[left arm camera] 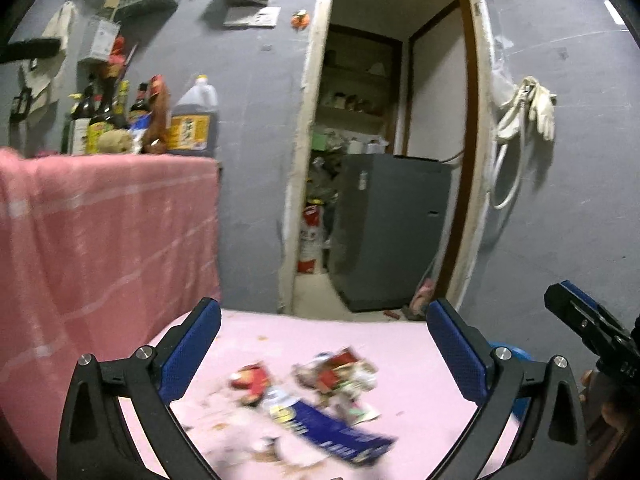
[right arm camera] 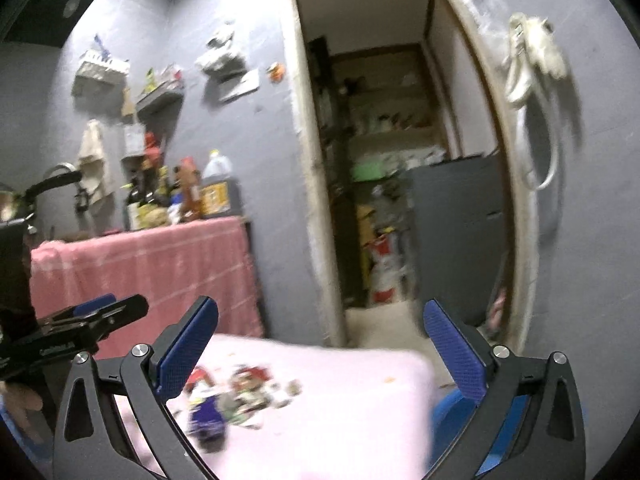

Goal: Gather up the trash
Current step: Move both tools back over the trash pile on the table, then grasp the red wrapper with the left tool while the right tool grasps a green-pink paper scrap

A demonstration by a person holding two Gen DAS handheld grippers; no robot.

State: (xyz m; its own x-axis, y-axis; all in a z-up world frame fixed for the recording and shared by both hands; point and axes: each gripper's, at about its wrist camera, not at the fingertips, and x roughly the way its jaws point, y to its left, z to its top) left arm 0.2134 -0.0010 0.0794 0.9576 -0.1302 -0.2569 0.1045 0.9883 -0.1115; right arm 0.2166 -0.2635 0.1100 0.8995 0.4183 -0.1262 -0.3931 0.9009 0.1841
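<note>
The left gripper [left arm camera: 324, 344] hangs over a pink-covered worktop [left arm camera: 400, 344], its blue-padded fingers [left arm camera: 190, 350] spread wide apart with nothing between them. The right gripper [right arm camera: 320, 350] is likewise wide apart and holds nothing, hovering just beside the left one above the same worktop. The trash lies in a loose, blurred heap toward the worktop's near-middle: a long dark blue carton [left arm camera: 340, 430] lying flat nearest the left gripper, a red crumpled wrapper [left arm camera: 252, 380] just beyond its left end, and a bundle of crumpled wrappers [left arm camera: 340, 374] just beyond it to the right. Small crumbs are scattered around them. Beyond the worktop's far left corner stands a counter draped in a pink towel [left arm camera: 104, 232], carrying sauce bottles and a large jug of dark liquid [left arm camera: 195, 120]. A blue bin [right arm camera: 456, 408] shows past the worktop's right edge
</note>
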